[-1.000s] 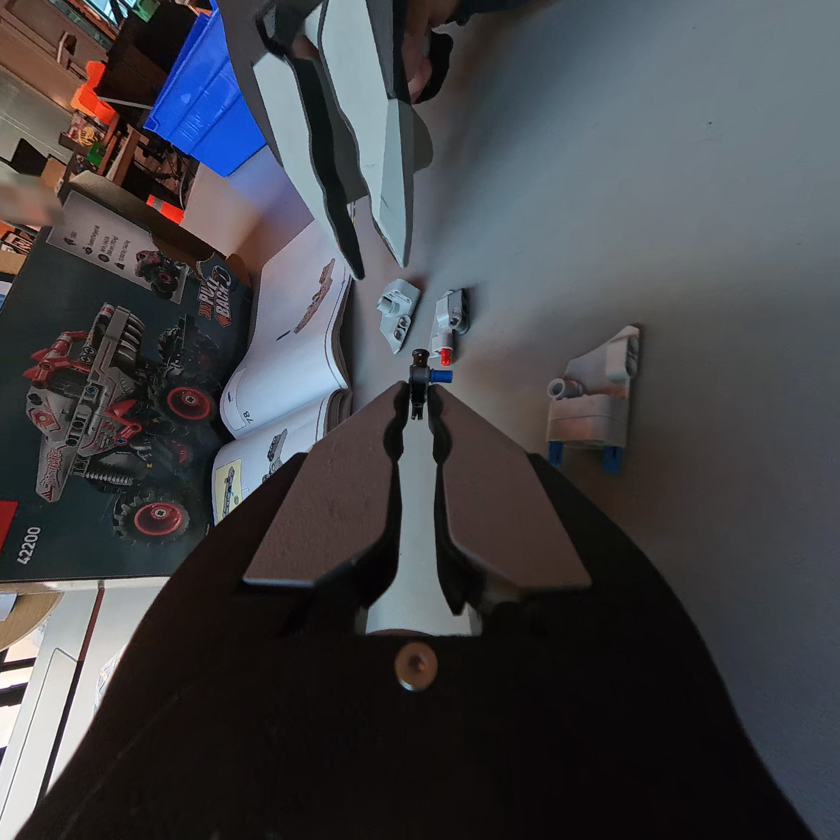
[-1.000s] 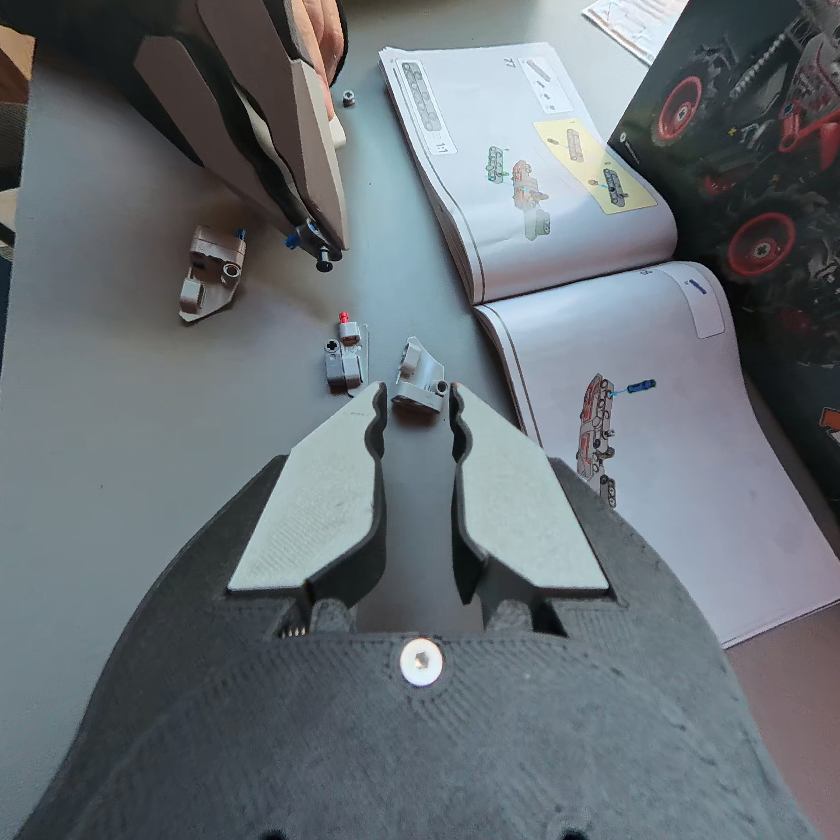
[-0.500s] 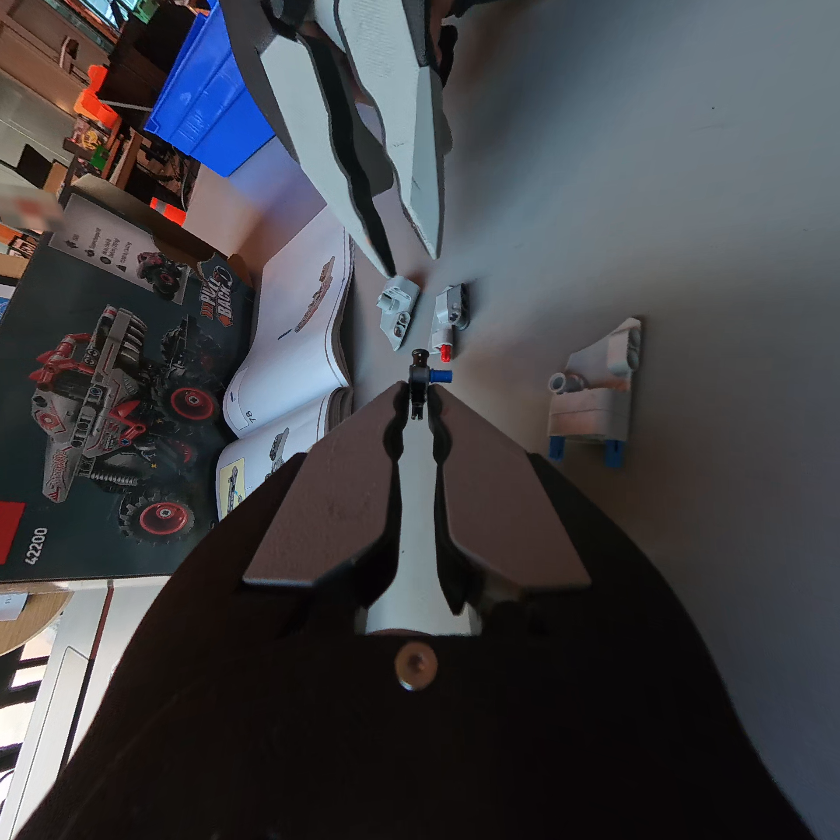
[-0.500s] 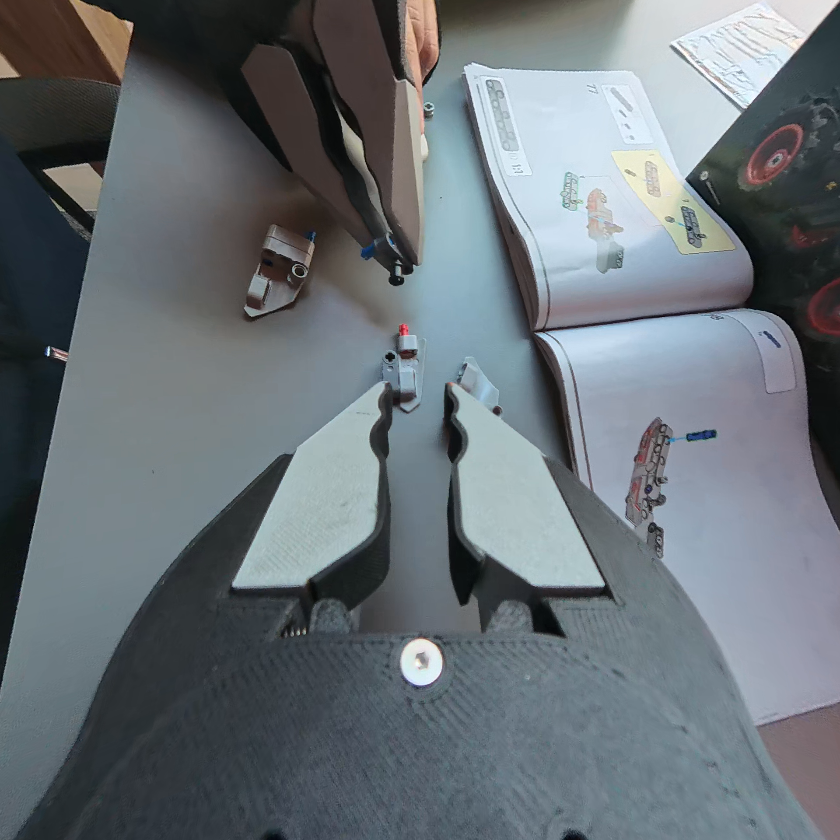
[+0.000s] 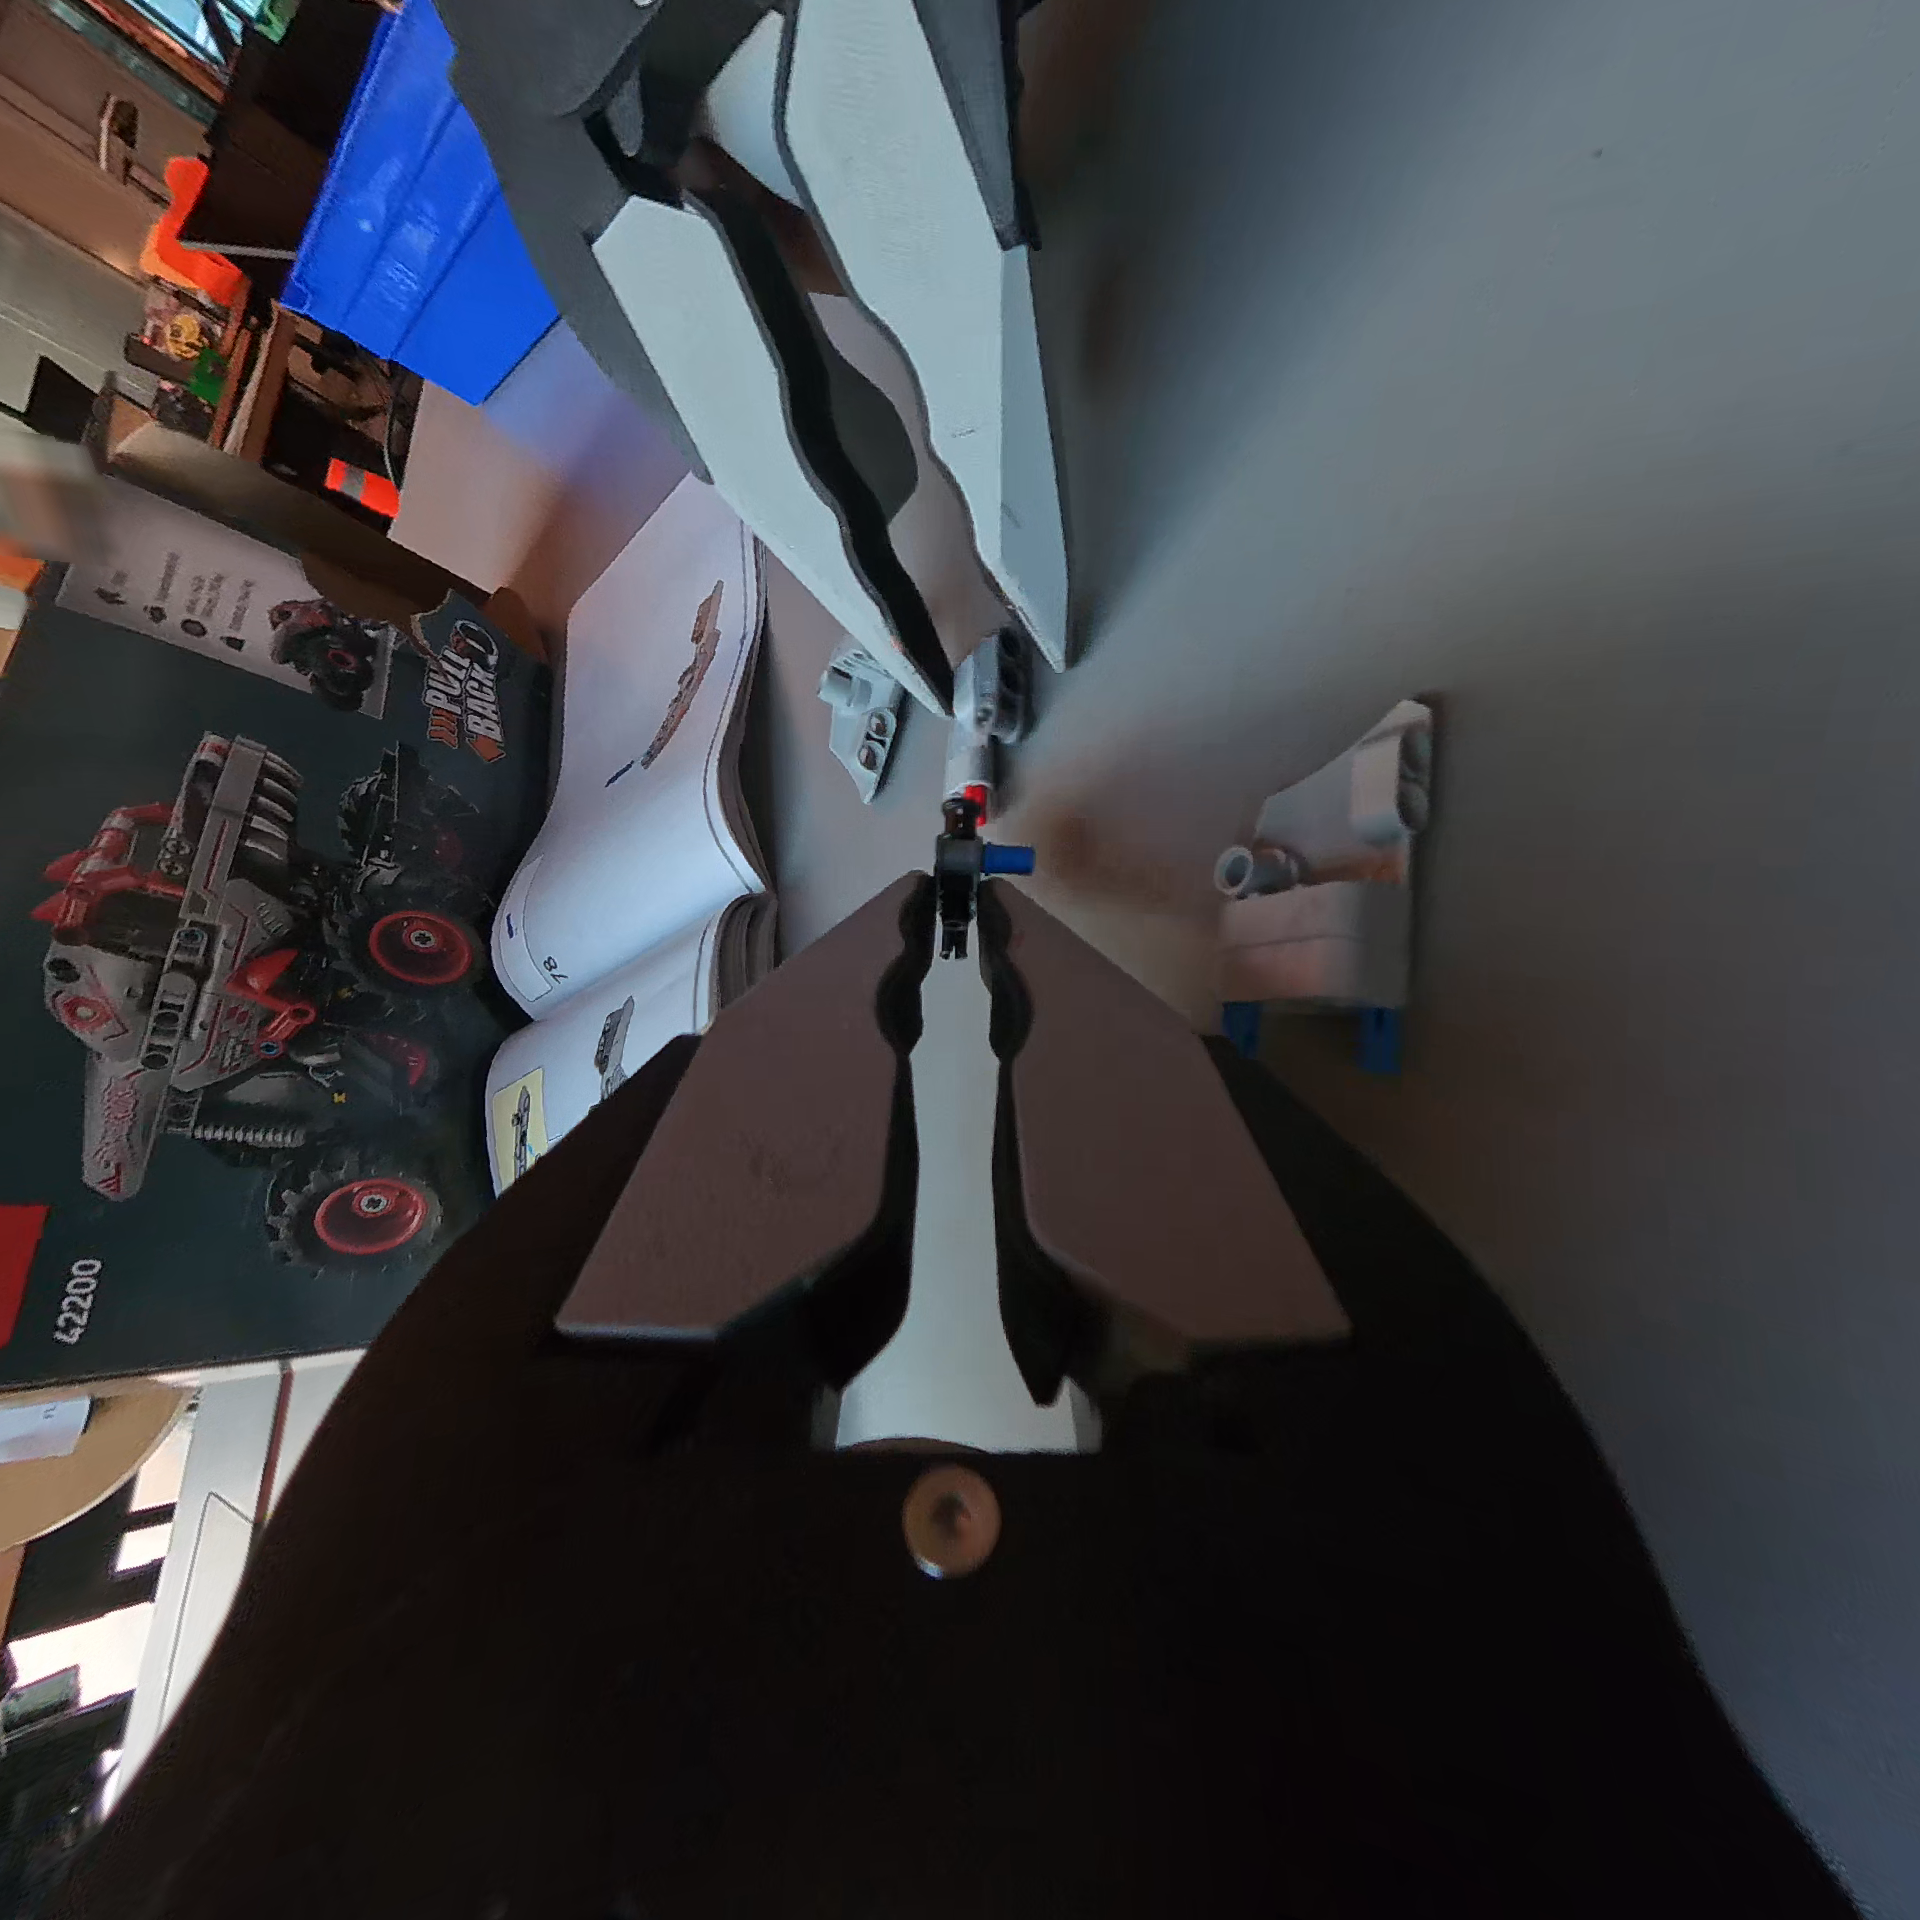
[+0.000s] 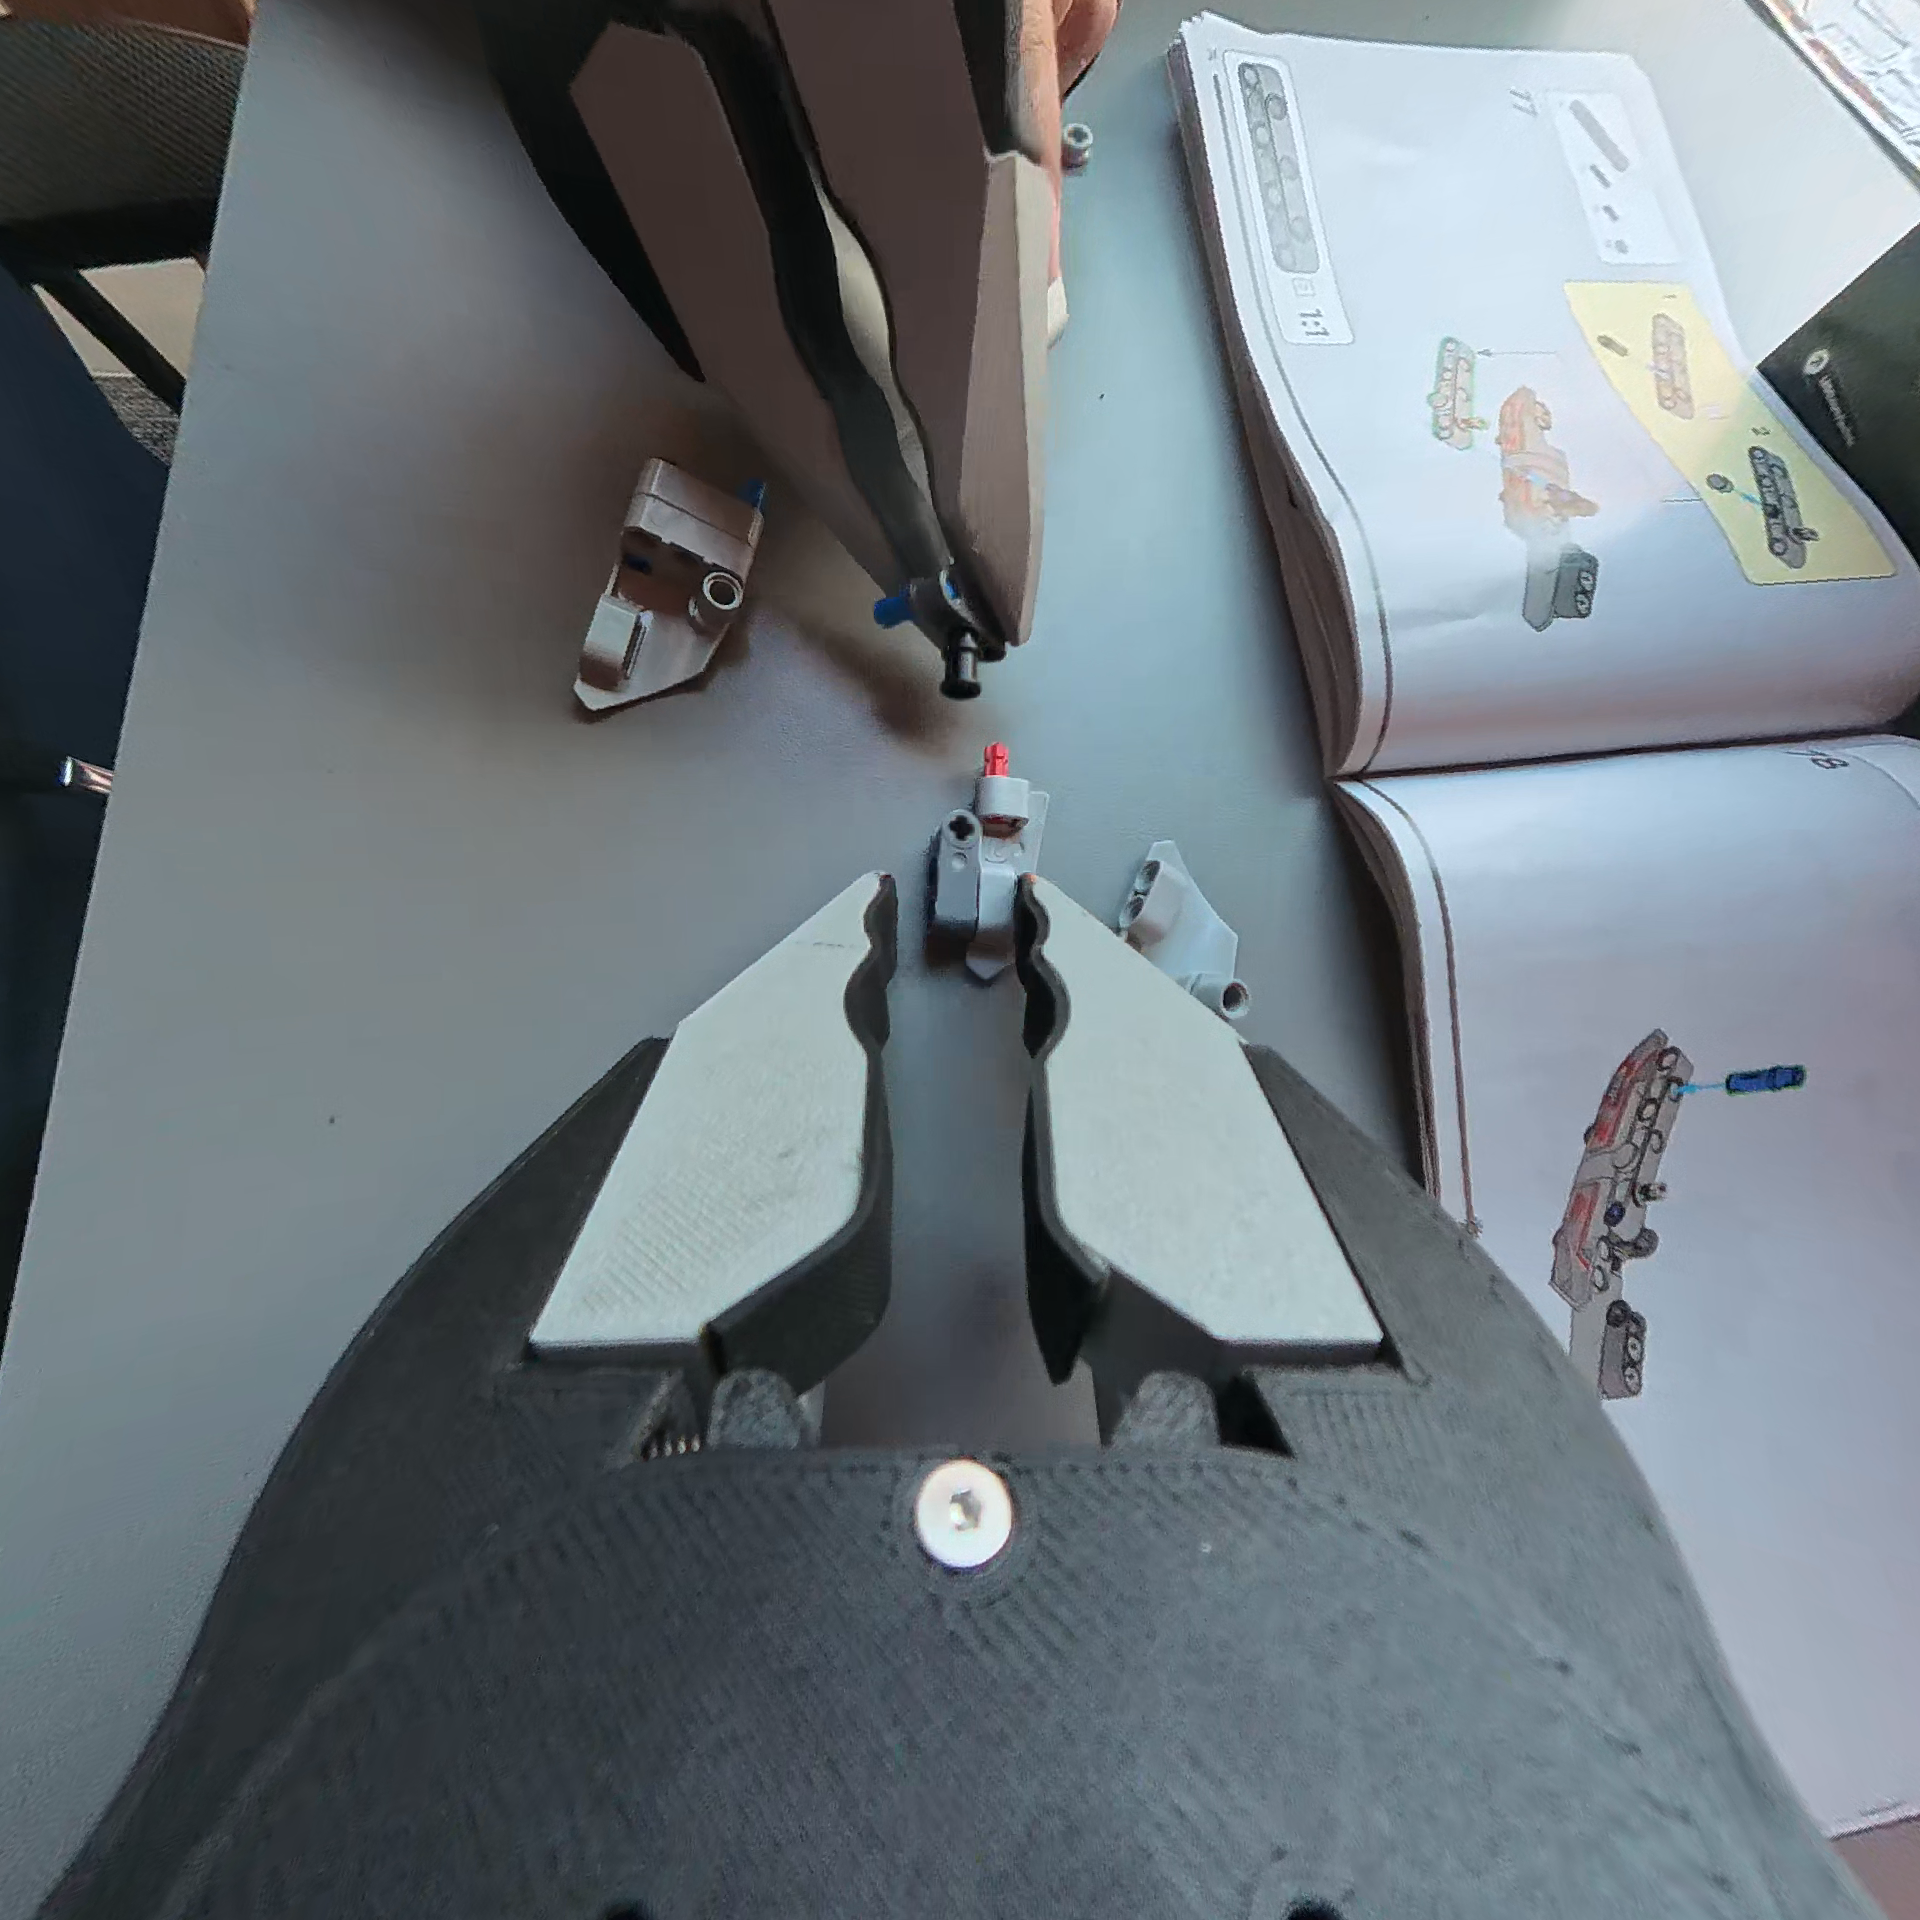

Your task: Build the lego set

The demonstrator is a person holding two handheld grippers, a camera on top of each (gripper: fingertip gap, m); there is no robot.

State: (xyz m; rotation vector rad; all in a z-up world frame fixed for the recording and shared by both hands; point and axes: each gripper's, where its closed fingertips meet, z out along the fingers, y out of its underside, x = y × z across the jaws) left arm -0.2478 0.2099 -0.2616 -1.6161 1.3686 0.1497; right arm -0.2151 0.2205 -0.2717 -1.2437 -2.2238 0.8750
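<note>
My left gripper [image 5: 951, 894] is shut on a small black pin piece with a blue pin [image 5: 961, 862] and holds it just above the grey table [image 5: 1558, 416]. It also shows in the right wrist view [image 6: 982, 623], still holding that piece [image 6: 940, 623]. My right gripper [image 6: 953, 888] is open. Its fingertips straddle a grey connector with a red axle [image 6: 982, 862] that lies on the table; the right fingertip is at its edge. A grey angled connector [image 6: 1174, 925] lies just right of it. A pale panel assembly with blue pins [image 6: 670, 582] lies to the left.
An open instruction booklet [image 6: 1558, 416] lies on the right of the table, with the dark set box [image 5: 239, 935] beyond it. A small grey bush [image 6: 1078, 140] sits near the far edge. A blue bin [image 5: 416, 229] and clutter stand off the table. About 5 cm separates my left fingertips from my right.
My right gripper has moved from the angled connector over to the grey connector with the red axle, and now straddles it. My left gripper has stayed still, holding the pin piece.
</note>
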